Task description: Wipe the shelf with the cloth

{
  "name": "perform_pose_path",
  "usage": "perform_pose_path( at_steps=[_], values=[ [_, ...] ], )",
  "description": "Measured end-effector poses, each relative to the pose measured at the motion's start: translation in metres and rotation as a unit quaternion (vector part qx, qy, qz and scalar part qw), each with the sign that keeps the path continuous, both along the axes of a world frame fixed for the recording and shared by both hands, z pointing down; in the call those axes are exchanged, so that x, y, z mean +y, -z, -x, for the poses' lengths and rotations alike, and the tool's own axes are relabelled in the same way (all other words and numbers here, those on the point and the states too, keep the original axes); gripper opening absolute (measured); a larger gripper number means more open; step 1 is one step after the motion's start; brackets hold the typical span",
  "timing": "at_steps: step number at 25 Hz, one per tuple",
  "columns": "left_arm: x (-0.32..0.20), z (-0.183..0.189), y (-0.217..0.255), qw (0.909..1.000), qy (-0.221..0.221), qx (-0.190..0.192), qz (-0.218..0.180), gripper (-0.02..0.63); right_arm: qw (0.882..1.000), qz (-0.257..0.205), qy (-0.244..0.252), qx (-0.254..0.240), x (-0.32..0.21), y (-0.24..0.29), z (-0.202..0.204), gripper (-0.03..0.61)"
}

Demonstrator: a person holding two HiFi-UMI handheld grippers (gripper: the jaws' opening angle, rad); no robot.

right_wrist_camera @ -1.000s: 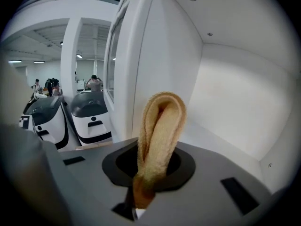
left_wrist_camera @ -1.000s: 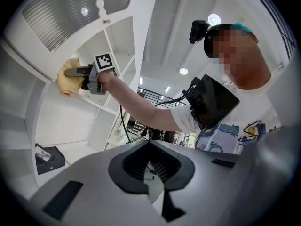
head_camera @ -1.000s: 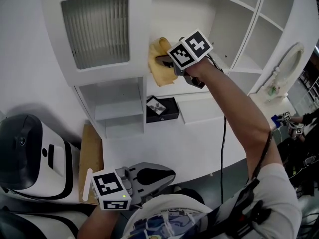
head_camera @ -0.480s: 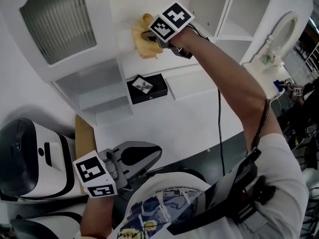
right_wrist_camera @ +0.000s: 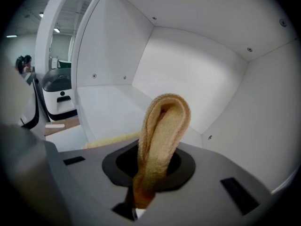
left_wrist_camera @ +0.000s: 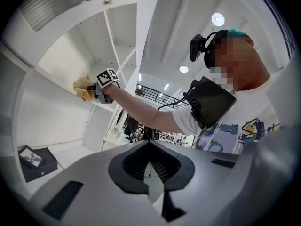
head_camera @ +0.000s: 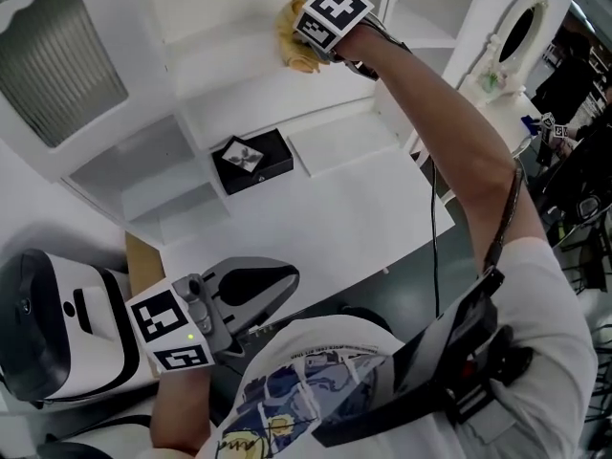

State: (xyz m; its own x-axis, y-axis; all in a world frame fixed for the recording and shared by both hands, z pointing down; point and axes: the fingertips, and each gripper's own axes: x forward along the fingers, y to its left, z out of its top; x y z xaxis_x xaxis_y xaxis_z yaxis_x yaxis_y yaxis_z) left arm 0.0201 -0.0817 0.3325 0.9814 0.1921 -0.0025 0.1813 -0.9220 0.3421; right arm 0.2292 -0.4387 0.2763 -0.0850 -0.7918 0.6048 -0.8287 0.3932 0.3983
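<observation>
Right gripper view: cloth point(right_wrist_camera: 162, 135) clamped in the right claw point(right_wrist_camera: 141, 199), inside an upper shelf point(right_wrist_camera: 110, 107) compartment.

Cloth is tan and thick-piled, doubled into a loop standing up out of the shut jaws. A second flap shows just left of them; cannot tell if it rests on the shelf board. Judged light, soft and limp, with a grippy nap, so it should drape and bunch rather than push stiffly. Best held near the fold, as now, leaving a wad ahead of the hard tips to meet the white board. Head view: right arm stretched up to the shelf; left claw point(head_camera: 277, 277) low by the body, jaws together on nothing. Black box point(head_camera: 251, 161) sits lower on the table point(head_camera: 335, 228), well apart from the cloth.
</observation>
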Motion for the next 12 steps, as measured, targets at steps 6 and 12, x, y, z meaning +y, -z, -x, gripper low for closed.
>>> perform_pose_path(
  at_steps=[6,12],
  values=[
    [0.0,-0.001,-0.002,1.0,-0.002,0.001,0.001,0.012,0.993,-0.016,-0.021,0.115,0.007,0.004,-0.024,0.066],
    [0.004,0.009,-0.006,0.9999,-0.003,-0.001,0.012,0.012,0.981,0.006,-0.039,0.192,0.018,-0.007,-0.043,0.066]
  ],
)
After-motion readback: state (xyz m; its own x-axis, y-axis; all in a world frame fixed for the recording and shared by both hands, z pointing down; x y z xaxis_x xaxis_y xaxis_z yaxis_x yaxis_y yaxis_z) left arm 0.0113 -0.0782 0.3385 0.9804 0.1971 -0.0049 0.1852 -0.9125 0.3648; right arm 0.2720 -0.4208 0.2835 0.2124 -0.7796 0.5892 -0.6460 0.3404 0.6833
